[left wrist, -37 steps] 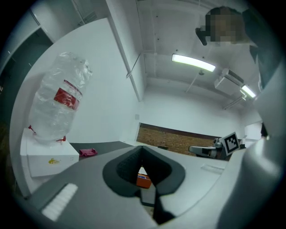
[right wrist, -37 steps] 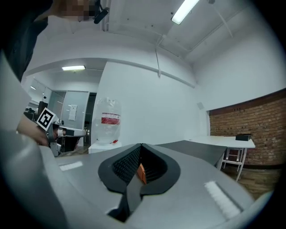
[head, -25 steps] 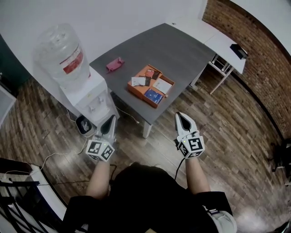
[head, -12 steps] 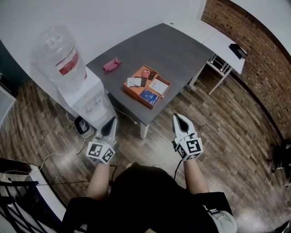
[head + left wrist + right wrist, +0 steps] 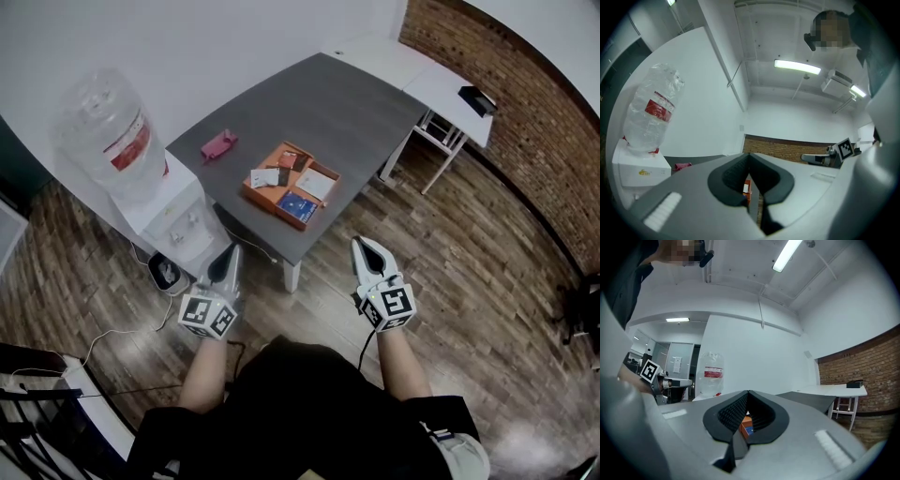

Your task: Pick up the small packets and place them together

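Packets, flat and rectangular, lie in a shallow orange tray on the matte grey table; left gripper and right gripper, ribbed black jaws pressed together, hold nothing

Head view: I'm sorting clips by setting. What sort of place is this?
Probably an office or break room: a bottled water dispenser stands beside a grey table, a white desk lies beyond, with a brick wall and wood floor.

Grey table on wood floor, brick wall behind
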Tool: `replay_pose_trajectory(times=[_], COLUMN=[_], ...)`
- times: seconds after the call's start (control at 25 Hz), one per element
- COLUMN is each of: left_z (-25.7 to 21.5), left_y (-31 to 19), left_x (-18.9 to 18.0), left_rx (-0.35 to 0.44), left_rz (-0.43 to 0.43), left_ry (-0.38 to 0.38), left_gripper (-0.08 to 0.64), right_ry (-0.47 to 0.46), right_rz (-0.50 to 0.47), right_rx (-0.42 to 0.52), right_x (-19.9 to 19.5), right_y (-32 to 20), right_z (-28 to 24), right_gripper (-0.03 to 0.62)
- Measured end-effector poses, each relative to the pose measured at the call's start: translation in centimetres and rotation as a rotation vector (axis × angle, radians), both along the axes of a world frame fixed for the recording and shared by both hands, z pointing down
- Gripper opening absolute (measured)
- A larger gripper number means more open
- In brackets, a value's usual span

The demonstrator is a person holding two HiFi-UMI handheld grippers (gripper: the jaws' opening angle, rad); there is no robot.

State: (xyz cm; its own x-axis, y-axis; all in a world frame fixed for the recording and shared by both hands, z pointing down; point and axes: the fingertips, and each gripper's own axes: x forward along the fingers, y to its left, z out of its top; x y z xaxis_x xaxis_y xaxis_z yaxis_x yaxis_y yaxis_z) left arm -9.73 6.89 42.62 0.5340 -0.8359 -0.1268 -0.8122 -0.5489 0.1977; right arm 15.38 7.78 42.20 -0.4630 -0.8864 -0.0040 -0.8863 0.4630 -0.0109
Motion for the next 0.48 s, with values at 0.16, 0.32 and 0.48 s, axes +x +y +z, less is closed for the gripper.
replay_pose_trajectory(times=[0.16,0.32,0.48], left_z=[0.03,0.25,0.55], left_y=[-0.21,-0.22,0.01], left_x=[0.43,0.63,0.16], left_rx=[0.000,-0.004,-0.014], left_rz=[0.010,0.014,0.008], left_ry=[0.002,0.001,0.002], left_gripper=[-0.002,-0.002,-0.002], right_ry=[0.007,0.012,0.013], right_rz=[0.010,0.008,0.006], right_rx=[0.001,-0.003,-0.010], right_x=[0.51,0.49,0.19], right_y=[-0.02,-0.12,-0.09], right_z=[-0.12,0.07,0.28], right_gripper=[0.002,0.002,0.002])
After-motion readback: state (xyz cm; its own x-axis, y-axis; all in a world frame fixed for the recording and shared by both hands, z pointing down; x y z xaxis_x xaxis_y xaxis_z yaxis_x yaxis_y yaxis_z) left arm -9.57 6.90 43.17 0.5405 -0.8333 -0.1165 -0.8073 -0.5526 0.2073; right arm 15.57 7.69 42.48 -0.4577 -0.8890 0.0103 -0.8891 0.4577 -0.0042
